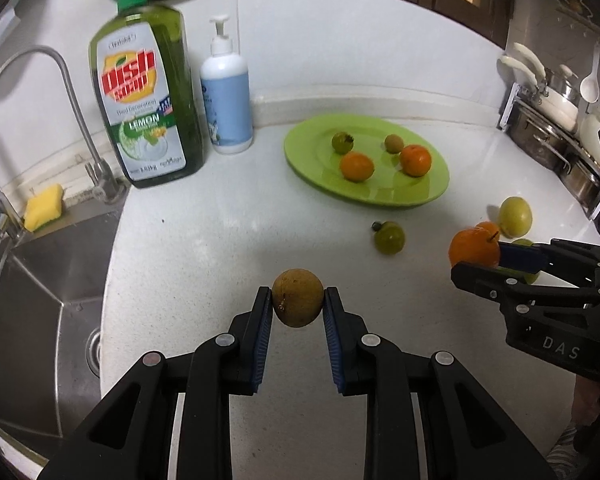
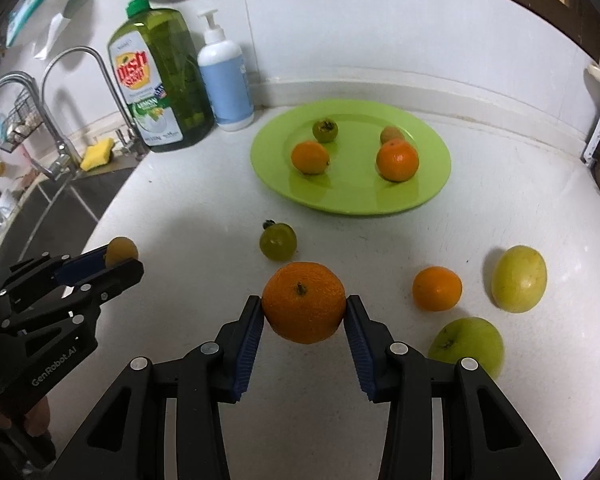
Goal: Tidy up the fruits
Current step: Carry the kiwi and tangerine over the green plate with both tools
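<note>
My left gripper point(image 1: 297, 300) is shut on a small brown round fruit point(image 1: 297, 298), held above the white counter; it also shows in the right wrist view point(image 2: 121, 251). My right gripper point(image 2: 304, 306) is shut on an orange point(image 2: 304, 302), seen also in the left wrist view point(image 1: 475, 247). A green plate point(image 2: 428, 192) near the back wall holds two oranges point(image 2: 310, 157) point(image 2: 397, 160), a small green fruit point(image 2: 325, 130) and a small brown fruit point(image 2: 391, 134).
Loose on the counter lie a small green fruit point(image 2: 278, 241), an orange point(image 2: 437, 289), a yellow-green fruit point(image 2: 519, 279) and a green apple point(image 2: 466, 344). A dish soap bottle point(image 1: 146, 96) and pump bottle point(image 1: 226, 96) stand at the back left. A sink point(image 1: 40, 300) lies left.
</note>
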A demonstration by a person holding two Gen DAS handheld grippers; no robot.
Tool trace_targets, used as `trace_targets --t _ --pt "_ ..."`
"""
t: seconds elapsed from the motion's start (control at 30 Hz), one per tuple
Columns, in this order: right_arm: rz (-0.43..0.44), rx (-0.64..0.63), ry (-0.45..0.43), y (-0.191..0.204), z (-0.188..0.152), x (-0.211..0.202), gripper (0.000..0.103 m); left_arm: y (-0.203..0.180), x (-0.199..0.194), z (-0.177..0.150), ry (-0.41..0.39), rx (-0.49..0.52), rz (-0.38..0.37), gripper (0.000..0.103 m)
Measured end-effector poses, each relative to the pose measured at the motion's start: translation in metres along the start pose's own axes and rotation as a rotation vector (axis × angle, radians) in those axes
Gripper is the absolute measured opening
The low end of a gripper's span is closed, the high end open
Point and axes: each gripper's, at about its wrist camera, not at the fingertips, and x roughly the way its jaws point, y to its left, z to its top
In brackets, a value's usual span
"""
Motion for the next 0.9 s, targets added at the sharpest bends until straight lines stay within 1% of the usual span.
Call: trace_targets --t 0.23,0.43,0.5,0.63,0.73,0.9 --pt "0.029 -0.034 -0.056 -0.006 0.009 -0.022 0.043 -0.017 -0.020 0.011 -0.062 0.024 0.012 0.026" --pt "0.049 -0.056 -0.094 -0.021 0.023 -0.037 0.043 -0.034 -0.028 0.026 -0.100 0.042 -0.003 0.026" --pt "0.055 -0.057 -0.098 -0.026 0.029 -0.039 0.043 -0.039 -0.028 0.035 -0.113 0.040 -0.013 0.026" --pt "0.070 -0.064 -0.112 -0.039 0.042 -0.043 0.043 -0.048 -0.028 0.052 -0.147 0.057 0.000 0.026" --pt "0.064 -0.083 -0.132 -0.045 0.055 -0.045 0.043 -0.054 -0.027 0.068 -0.169 0.071 0.003 0.026" --pt "0.093 -0.096 -0.143 -0.058 0.081 -0.043 0.043 -0.062 -0.020 0.095 -0.182 0.079 -0.003 0.026"
